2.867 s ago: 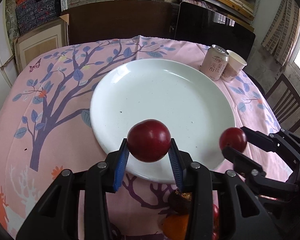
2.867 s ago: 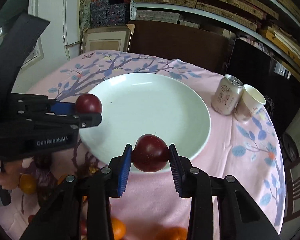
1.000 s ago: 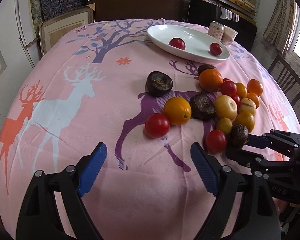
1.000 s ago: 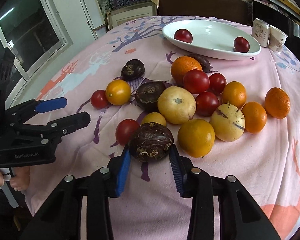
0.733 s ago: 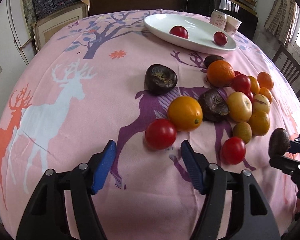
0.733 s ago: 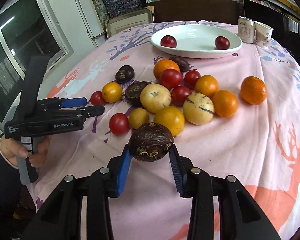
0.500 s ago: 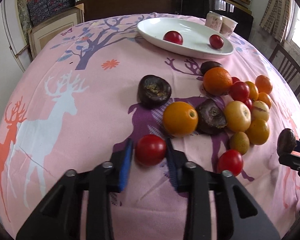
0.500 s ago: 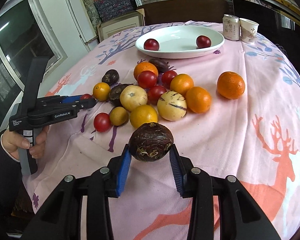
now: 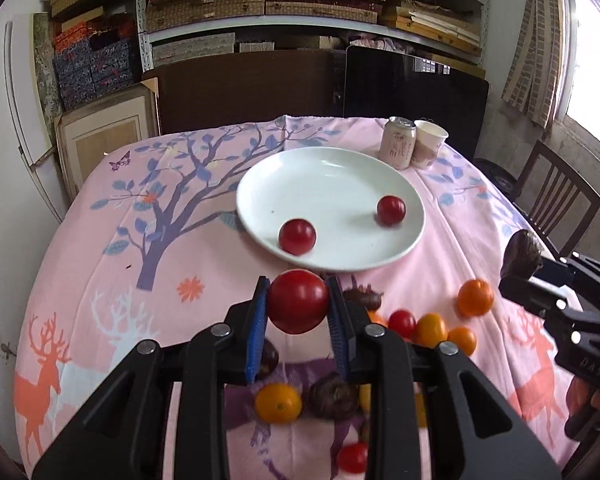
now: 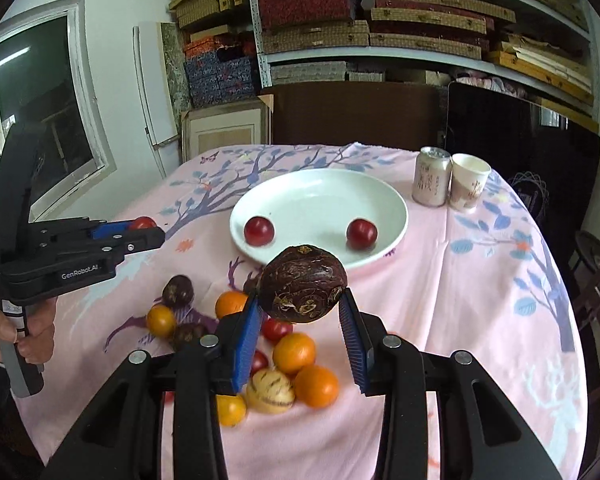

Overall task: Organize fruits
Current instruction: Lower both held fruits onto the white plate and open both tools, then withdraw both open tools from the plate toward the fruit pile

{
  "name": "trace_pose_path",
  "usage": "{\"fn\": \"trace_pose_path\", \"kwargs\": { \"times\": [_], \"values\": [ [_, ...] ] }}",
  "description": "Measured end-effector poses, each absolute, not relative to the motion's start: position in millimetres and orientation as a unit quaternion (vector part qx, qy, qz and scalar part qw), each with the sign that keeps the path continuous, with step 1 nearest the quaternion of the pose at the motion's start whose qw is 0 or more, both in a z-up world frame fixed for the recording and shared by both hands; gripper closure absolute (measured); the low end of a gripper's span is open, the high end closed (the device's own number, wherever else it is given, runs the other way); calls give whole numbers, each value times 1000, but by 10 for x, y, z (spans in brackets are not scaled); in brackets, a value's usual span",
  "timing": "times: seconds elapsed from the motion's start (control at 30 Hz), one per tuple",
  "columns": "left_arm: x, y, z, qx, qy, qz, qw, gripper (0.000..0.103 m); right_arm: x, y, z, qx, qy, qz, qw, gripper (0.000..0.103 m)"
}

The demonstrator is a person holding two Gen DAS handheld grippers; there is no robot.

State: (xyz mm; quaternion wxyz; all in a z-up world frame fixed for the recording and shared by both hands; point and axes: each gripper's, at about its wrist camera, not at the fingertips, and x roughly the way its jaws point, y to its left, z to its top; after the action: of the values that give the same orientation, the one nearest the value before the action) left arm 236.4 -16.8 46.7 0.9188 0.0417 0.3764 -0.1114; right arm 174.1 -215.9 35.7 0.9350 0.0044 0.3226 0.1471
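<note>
My left gripper is shut on a red tomato and holds it above the cloth, just short of the white plate. Two red fruits lie on the plate. My right gripper is shut on a dark wrinkled passion fruit, raised near the plate's front rim. Each gripper shows in the other view: the right, the left. A pile of oranges, tomatoes and dark fruits lies on the cloth below the grippers.
A pink drink can and a paper cup stand behind the plate at the right. The round table has a pink printed cloth. A wooden chair stands at the right, shelves behind.
My left gripper closed on the red tomato and lifted it. Both grippers rose and moved toward the plate with their fruits.
</note>
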Motion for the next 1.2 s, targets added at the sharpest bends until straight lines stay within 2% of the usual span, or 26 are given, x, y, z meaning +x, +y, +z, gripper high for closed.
{"fn": "trace_pose_path", "kwargs": {
  "times": [0.23, 0.47, 0.5, 0.53, 0.57, 0.6, 0.67, 0.9, 1.2],
  "values": [
    [3208, -436, 257, 37, 397, -85, 913, 76, 2460, -1994, 187, -32, 355, 137, 924, 63],
    [3731, -524, -41, 38, 425, -75, 901, 74, 2971, -1852, -68, -57, 396, 143, 906, 63],
    [3776, -528, -65, 36, 428, -70, 900, 71, 3019, -1830, -93, -59, 401, 142, 903, 62],
    [3803, -533, -82, 37, 430, -65, 900, 65, 3055, -1808, -125, -63, 407, 143, 900, 52],
    [3815, -532, -86, 37, 431, -59, 899, 48, 3086, -1785, -143, -69, 414, 143, 896, 37],
    [3801, -511, -69, 35, 428, -53, 901, 34, 3081, -1779, -137, -74, 410, 138, 899, 35],
    [3745, -480, -11, 29, 415, -49, 908, 25, 3036, -1800, -120, -70, 402, 138, 902, 34],
    [3400, -271, 148, 12, 413, -41, 910, 19, 2731, -2016, -29, -21, 413, 141, 899, 34],
    [2533, -43, 230, 14, 410, -51, 911, 16, 2038, -2386, 41, 23, 404, 115, 907, 32]
  ]
}}
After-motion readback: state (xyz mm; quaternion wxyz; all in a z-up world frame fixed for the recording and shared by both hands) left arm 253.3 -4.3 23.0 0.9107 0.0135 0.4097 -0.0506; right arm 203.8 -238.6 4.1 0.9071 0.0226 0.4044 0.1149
